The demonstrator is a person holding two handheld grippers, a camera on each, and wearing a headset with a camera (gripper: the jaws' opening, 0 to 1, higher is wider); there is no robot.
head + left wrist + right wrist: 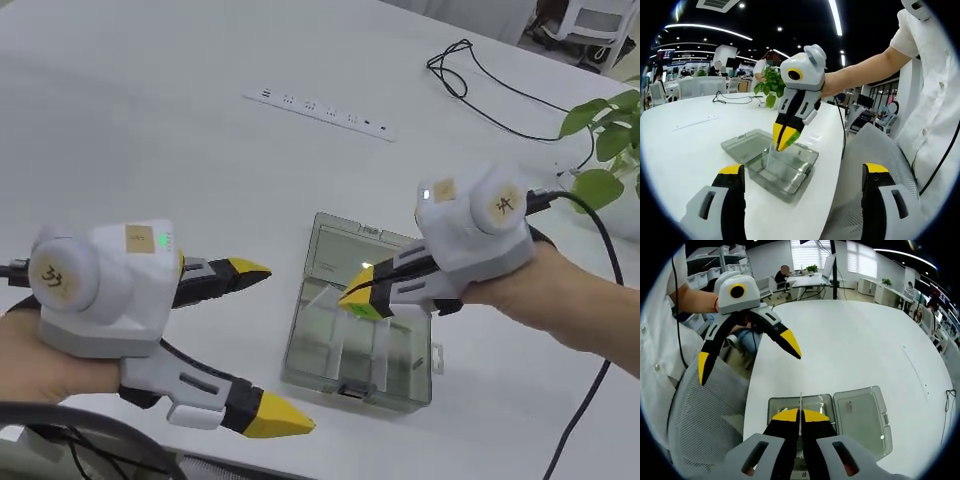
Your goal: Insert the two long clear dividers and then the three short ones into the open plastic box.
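Observation:
The open clear plastic box (300, 350) lies on the white table with its lid (345, 245) folded back. At least one clear divider stands inside it. My right gripper (358, 297) hovers over the middle of the box, shut on a thin clear divider (800, 399) that points down into it. In the right gripper view the box (782, 404) and lid (860, 417) lie just past my right gripper (800, 416). My left gripper (270, 345) is open and holds nothing, just left of the box. In the left gripper view, the left gripper (802, 172) faces the box (790, 180) and the right gripper (785, 140).
A white power strip (320, 110) lies farther back on the table, and a black cable (480, 85) runs at the back right. A green plant (605, 150) stands at the right edge. A grey mesh chair (705, 410) sits at the table's near edge.

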